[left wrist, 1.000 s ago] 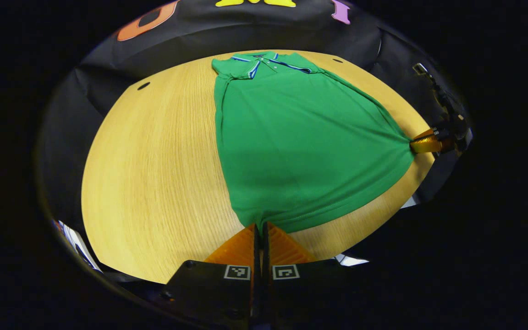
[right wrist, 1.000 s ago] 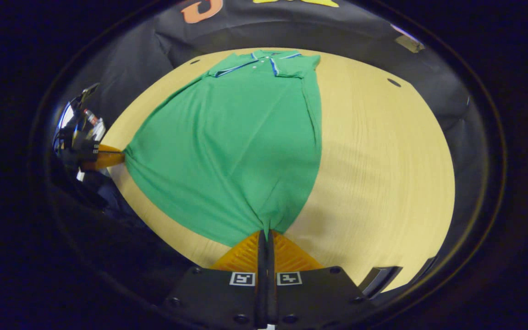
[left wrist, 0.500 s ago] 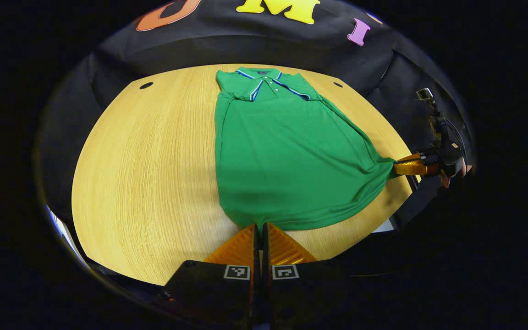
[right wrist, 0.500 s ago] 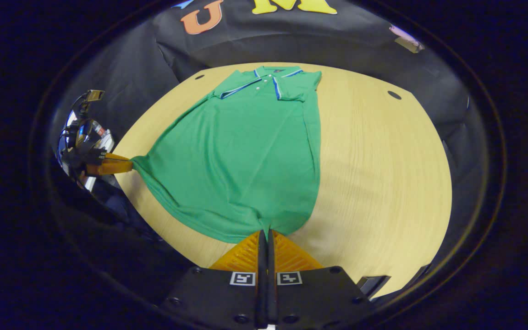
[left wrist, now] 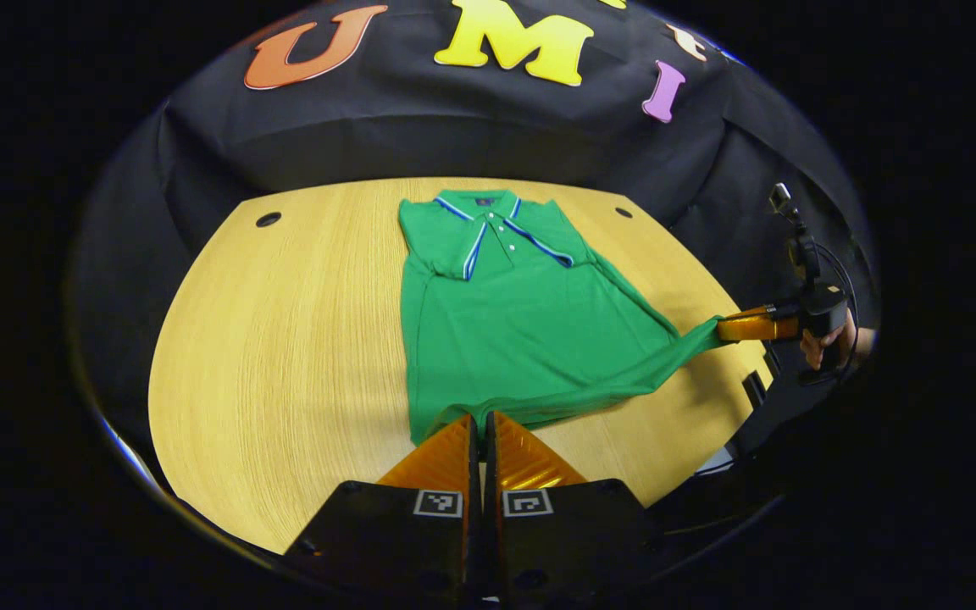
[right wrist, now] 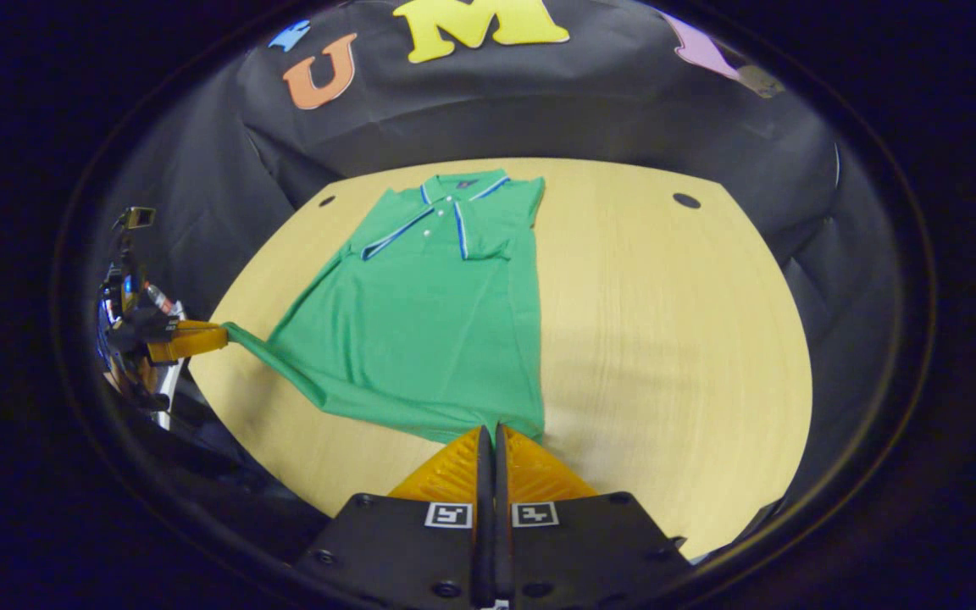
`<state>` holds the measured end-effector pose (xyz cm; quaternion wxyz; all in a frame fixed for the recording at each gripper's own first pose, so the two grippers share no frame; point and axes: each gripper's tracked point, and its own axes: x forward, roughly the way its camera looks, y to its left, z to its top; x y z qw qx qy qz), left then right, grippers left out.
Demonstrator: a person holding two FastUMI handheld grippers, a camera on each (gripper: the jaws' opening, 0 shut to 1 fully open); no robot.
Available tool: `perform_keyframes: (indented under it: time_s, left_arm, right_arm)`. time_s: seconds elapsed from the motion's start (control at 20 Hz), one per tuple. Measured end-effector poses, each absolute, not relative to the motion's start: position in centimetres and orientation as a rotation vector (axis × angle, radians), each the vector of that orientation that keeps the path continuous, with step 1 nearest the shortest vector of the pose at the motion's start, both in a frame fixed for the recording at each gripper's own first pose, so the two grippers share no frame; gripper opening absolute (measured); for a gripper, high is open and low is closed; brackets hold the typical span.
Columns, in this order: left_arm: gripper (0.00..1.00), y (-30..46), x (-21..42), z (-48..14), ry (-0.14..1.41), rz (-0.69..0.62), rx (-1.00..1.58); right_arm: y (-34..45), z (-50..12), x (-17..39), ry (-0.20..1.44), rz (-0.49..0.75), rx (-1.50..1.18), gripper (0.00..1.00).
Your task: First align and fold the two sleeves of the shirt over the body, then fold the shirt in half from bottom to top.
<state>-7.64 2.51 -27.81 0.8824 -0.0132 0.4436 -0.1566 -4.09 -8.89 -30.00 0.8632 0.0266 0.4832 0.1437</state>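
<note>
Left gripper view: wooden table (left wrist: pixel 285 339) with the green shirt (left wrist: pixel 505 330) lying collar-far, sleeves already folded onto the body, bottom hem lifted off the wood. My left gripper (left wrist: pixel 478 421) has its fingers closed tight on the near hem corner. My right gripper (right wrist: pixel 490 432) pinches the other hem corner the same way, seen in the right gripper view, hem stretched between the two.

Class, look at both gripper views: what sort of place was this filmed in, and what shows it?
Probably a staged recording booth, not a home: black cloth wall all round, a bare wooden table with cable holes, and one green polo shirt held at its hem by two handheld grippers.
</note>
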Motion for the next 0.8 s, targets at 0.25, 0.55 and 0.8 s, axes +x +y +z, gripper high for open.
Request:
perform_keyframes:
  time_s: [0.25,0.55,0.8]
  left_arm:
    - [0.04,2.3,-2.3,-26.3,0.864,-0.327,-0.056]
    - [0.04,3.4,3.8,-24.1,0.793,-0.314,-0.069]
    - [0.03,4.7,9.8,-21.7,0.716,-0.295,-0.074]
  right_arm:
    - [-8.3,-26.5,2.5,0.915,0.283,0.080,0.02]
    - [-7.8,-24.7,7.6,0.872,0.265,0.069,0.02]
    - [-6.8,-22.7,12.3,0.832,0.270,0.058,0.02]
